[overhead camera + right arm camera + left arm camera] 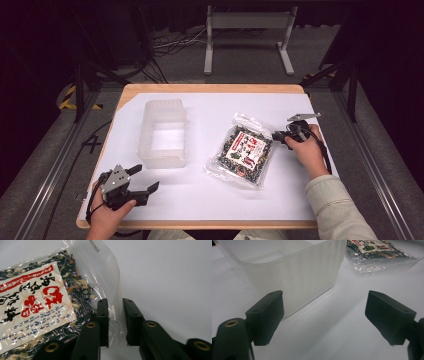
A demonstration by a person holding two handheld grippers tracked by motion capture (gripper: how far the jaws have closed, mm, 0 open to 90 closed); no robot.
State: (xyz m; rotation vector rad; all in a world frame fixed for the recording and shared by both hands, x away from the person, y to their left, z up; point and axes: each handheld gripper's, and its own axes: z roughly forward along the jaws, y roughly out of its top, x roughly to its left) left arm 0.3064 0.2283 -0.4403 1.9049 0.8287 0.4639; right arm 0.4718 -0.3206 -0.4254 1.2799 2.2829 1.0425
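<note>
Two black two-jaw grippers are what we work with: nearest us, by the table's front-left corner, our left gripper (145, 179) rests on the white sheet (210, 200) with its jaws spread wide and nothing between them, the translucent plastic rectangular tub (163, 132) just beyond its tips. Farther out on the right, our right gripper (276, 135) has its jaws drawn narrow on the clear edge of the transparent plastic bag of dark dried flakes with a red-and-white label (241, 152), which lies flat on the sheet between tub and right hand (306, 145), apart from the tub.
</note>
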